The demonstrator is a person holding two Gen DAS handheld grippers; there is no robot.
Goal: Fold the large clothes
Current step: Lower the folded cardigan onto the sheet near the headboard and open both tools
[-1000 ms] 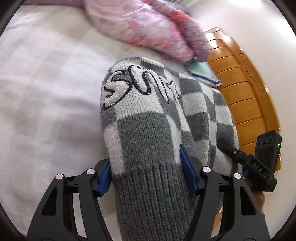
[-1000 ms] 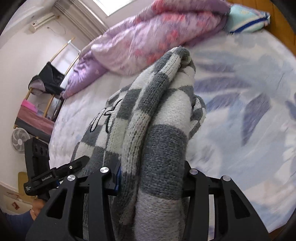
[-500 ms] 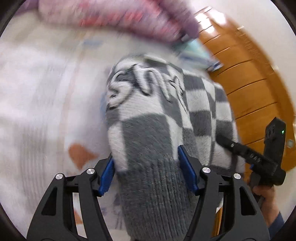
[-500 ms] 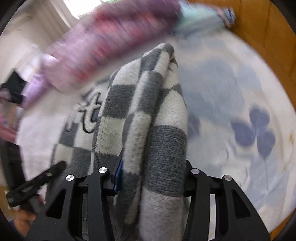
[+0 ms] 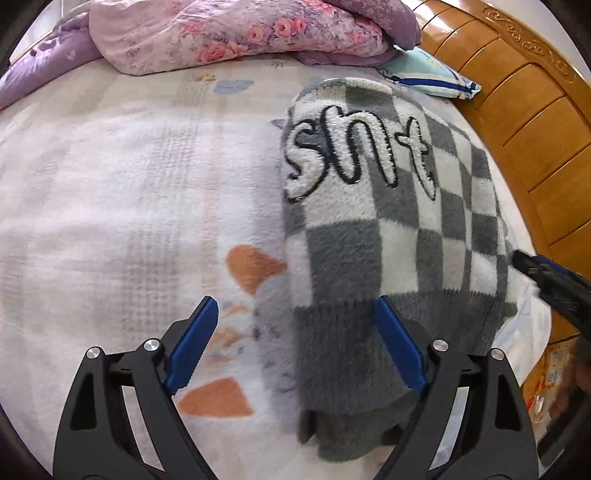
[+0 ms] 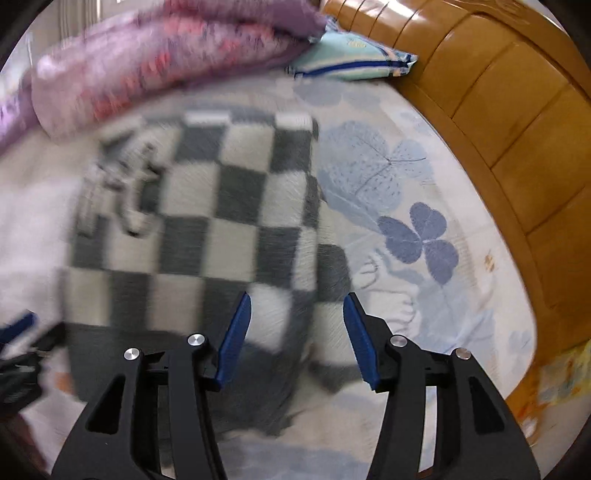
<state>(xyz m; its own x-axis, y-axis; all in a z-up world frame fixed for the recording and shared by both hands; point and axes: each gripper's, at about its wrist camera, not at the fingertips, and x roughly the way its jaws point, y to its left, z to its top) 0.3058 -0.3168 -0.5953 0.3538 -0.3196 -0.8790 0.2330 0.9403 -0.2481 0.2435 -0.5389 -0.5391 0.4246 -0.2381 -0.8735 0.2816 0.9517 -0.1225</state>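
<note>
Grey-and-white checked knit filled the right half of the left wrist view: the folded sweater [image 5: 391, 236] lay flat on the bedsheet [image 5: 122, 206], its raised white lettering [image 5: 354, 151] sharp at about one o'clock from the picture's centre. The left gripper [image 5: 295, 347] stood at six o'clock with its jaws spreading apart; only the right blue pad [image 5: 397, 345] lay against the sweater's ribbed hem, while the left pad hung over bare sheet, so nothing was pinched. A flowered pink quilt [image 5: 236, 33] was heaped at twelve o'clock, a pale blue pillow [image 5: 424, 74] sat at one o'clock, and the wooden headboard [image 5: 517, 122] curved from one to four o'clock. The right gripper's dark tip [image 5: 546, 277] entered at three o'clock.

Seen from the right wrist, the sweater [image 6: 207, 221] was smeared by motion, its lettering unreadable at nine o'clock. The right gripper [image 6: 297, 332] also had its jaws parting, with the sweater's near edge lying loosely between the pads, neither clearly pressing it. This view alone showed the blue leaf prints [image 6: 417, 236] on the bedsheet [image 6: 461, 306] at three o'clock; the left gripper's black frame [image 6: 18, 354] blurred in at eight o'clock.
</note>
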